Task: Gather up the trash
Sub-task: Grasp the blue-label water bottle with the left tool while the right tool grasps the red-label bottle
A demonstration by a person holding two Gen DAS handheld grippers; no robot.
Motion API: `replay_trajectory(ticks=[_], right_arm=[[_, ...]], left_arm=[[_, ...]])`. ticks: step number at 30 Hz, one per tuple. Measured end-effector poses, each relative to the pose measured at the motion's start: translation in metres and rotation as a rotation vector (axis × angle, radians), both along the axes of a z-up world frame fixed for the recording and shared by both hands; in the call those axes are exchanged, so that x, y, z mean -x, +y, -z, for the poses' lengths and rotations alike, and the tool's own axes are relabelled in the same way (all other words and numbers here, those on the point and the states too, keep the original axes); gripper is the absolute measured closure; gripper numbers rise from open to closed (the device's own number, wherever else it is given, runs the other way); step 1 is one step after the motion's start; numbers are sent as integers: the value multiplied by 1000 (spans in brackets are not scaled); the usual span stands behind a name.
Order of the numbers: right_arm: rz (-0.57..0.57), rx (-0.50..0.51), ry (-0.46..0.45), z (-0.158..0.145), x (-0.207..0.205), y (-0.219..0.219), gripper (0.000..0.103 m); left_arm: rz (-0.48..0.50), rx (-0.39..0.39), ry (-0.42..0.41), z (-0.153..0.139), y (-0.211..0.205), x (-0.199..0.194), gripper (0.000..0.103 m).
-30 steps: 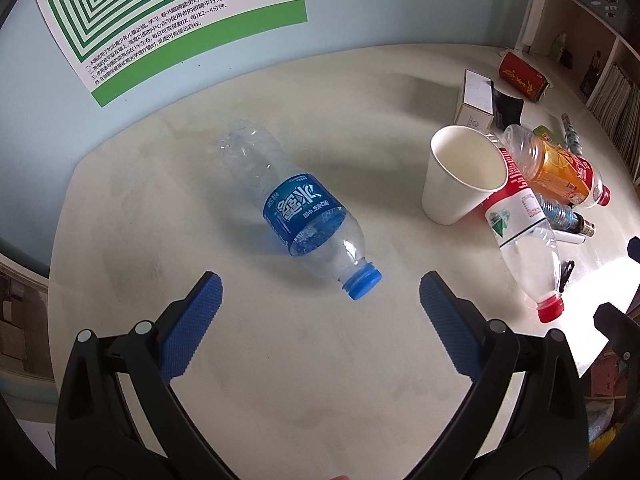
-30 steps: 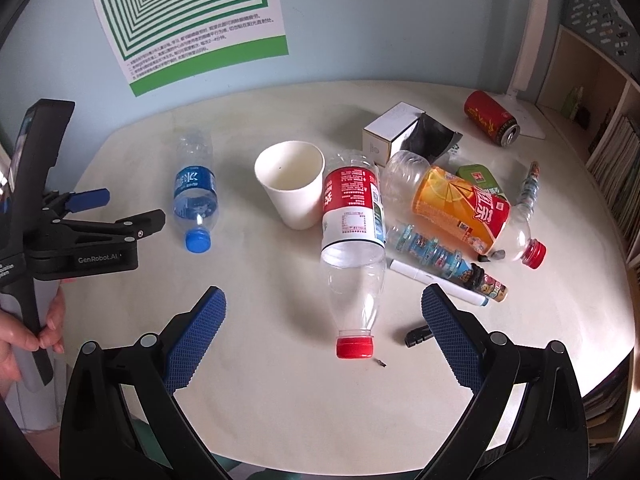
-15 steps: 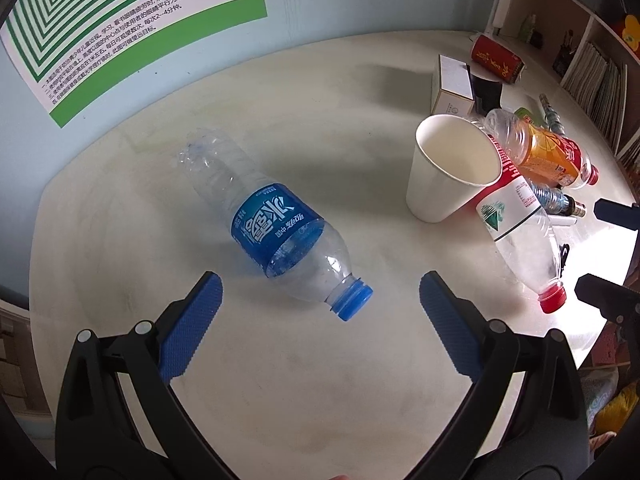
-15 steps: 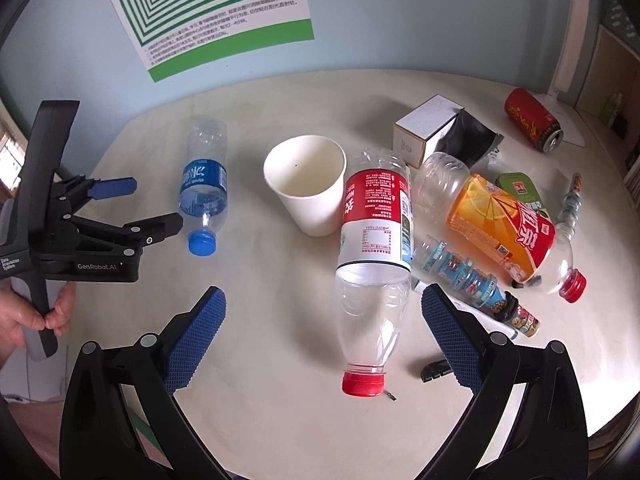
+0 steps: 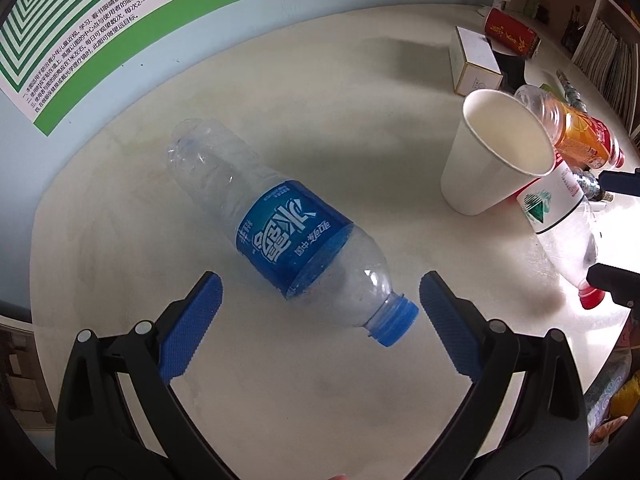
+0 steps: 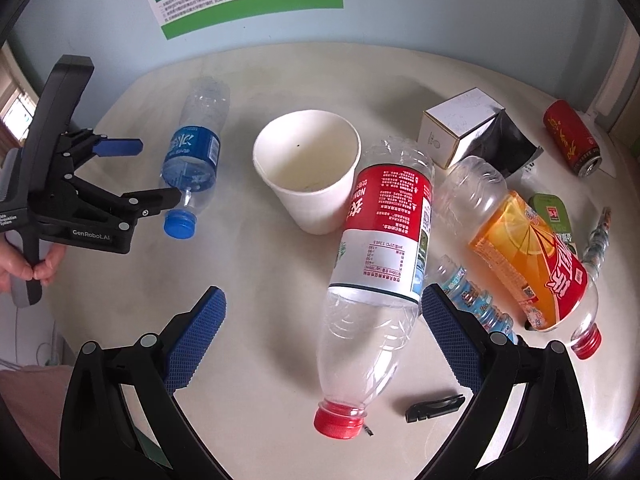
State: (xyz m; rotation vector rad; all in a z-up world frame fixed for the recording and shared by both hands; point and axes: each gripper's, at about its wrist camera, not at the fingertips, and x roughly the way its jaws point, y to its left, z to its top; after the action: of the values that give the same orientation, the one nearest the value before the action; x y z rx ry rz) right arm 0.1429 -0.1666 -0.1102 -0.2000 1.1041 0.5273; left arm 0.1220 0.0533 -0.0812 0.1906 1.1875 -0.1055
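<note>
An empty blue-label water bottle lies on the round cream table, blue cap toward me. My left gripper is open, its fingers on either side of the bottle's neck end, not touching. The same bottle and left gripper show in the right wrist view. My right gripper is open over a red-label clear bottle with a red cap, which lies between the fingers.
A white paper cup stands mid-table. An orange drink bottle, a small patterned bottle, a white box, a red can, a green packet and a black clip lie to the right.
My left gripper has moved forward, so the blue-label bottle's neck now lies between its fingers. My right gripper has moved forward over the red-label bottle. Both stay open.
</note>
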Motion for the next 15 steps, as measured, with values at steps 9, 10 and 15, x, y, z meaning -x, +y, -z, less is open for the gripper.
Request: replay_trajectory(ticks=[9,10,15], right_arm=[[16,23,42,18,-21,0,6],[17,25,50,21,-23,0,6],[26,18,78,31,-32,0,6]], left_arm=[[-28,-4,49,22,1,-21,6],[-32,-11,53,26,1,-25,6],[-46,5,92,37,6,-32,6]])
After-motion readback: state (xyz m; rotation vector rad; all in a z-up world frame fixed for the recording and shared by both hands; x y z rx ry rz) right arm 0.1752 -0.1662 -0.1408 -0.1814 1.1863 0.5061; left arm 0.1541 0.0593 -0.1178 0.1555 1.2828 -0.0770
